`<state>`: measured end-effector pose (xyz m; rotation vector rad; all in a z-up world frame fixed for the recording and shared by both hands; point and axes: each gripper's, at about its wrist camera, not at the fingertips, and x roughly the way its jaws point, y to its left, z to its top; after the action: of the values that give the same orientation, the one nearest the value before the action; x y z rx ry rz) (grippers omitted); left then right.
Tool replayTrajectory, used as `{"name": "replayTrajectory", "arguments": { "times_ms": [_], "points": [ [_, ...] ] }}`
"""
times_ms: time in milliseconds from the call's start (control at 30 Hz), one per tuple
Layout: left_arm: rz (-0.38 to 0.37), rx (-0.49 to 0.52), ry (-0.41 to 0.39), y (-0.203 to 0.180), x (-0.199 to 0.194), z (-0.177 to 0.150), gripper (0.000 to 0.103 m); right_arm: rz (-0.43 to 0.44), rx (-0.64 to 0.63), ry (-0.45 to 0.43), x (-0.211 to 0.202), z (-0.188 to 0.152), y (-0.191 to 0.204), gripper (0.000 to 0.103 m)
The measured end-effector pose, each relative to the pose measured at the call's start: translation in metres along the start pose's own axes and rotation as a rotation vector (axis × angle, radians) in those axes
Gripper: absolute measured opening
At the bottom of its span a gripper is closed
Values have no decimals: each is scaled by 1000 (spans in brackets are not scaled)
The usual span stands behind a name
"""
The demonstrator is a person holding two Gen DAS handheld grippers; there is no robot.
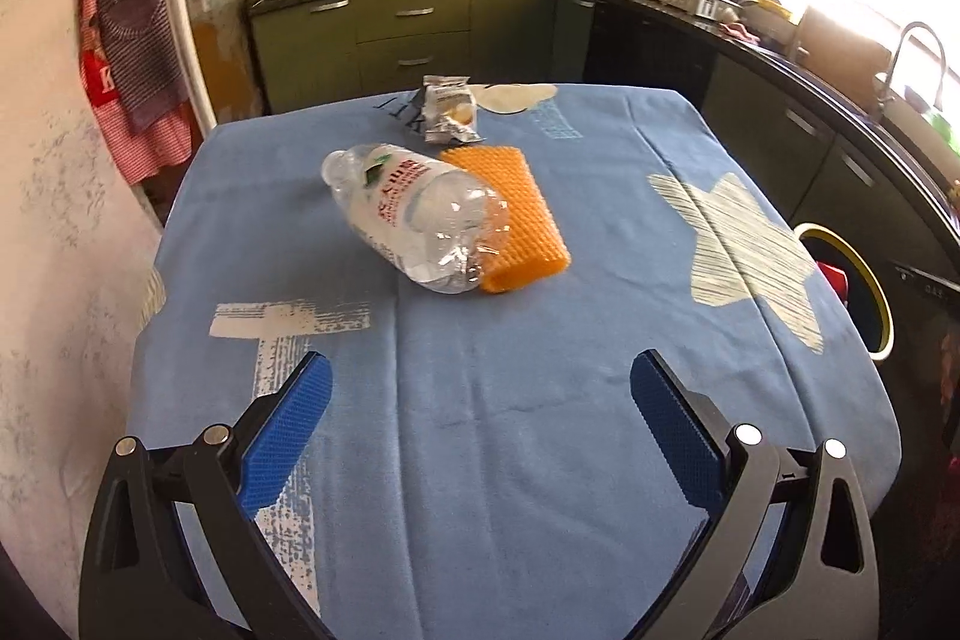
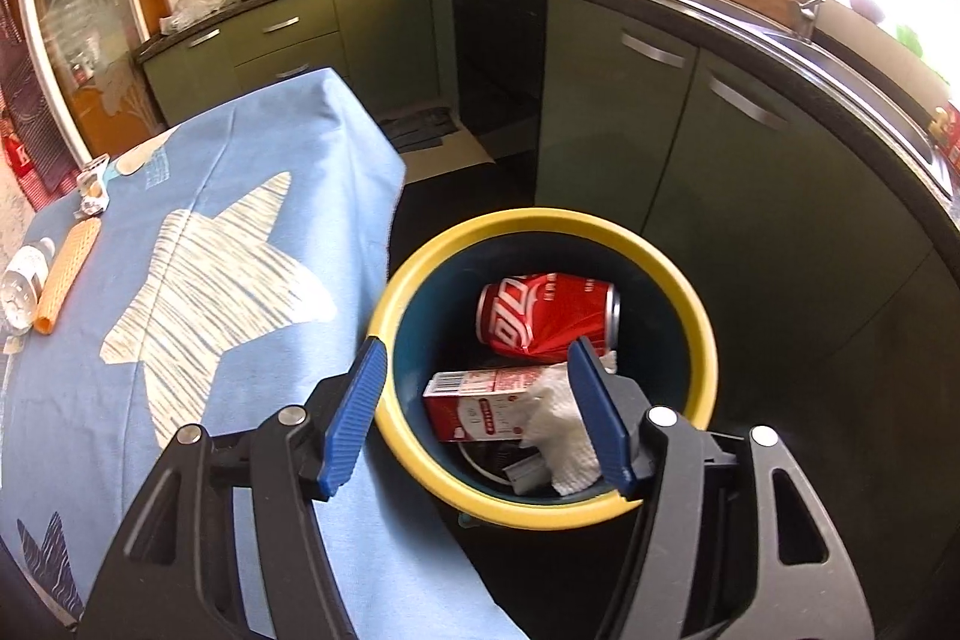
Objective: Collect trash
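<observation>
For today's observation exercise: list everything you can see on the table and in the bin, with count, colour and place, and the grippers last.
plastic bottle: 1, clear, lying on the table, touching the mesh sleeve
mesh sleeve: 1, orange, beside the bottle
snack wrapper: 1, silver, far side of the table
tablecloth: 1, blue with pale stars
bin: 1, yellow rim, beside the table
can: 1, red, in the bin
carton: 1, red and white, in the bin
tissue: 1, white, in the bin
left gripper: jaws open, empty, over the table
right gripper: jaws open, empty, above the bin
</observation>
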<state>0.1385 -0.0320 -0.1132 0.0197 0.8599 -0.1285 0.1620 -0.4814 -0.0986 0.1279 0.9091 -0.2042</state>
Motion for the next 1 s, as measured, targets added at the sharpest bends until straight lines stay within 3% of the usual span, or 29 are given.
{"name": "replayTrajectory", "arguments": {
  "times_ms": [300, 500, 733, 1000],
  "points": [
    [118, -128, 8, 20, 10, 46, 98, 61, -23, 24, 19, -2, 10, 60],
    [123, -197, 8, 24, 11, 90, 98, 103, -29, 37, 30, -4, 12, 60],
    [155, -340, 119, 47, 55, 121, 98, 159, -43, 27, 33, -1, 18, 60],
    [161, -411, 236, 62, 108, 117, 98, 200, -75, 26, 34, 2, 33, 63]
  ]
}}
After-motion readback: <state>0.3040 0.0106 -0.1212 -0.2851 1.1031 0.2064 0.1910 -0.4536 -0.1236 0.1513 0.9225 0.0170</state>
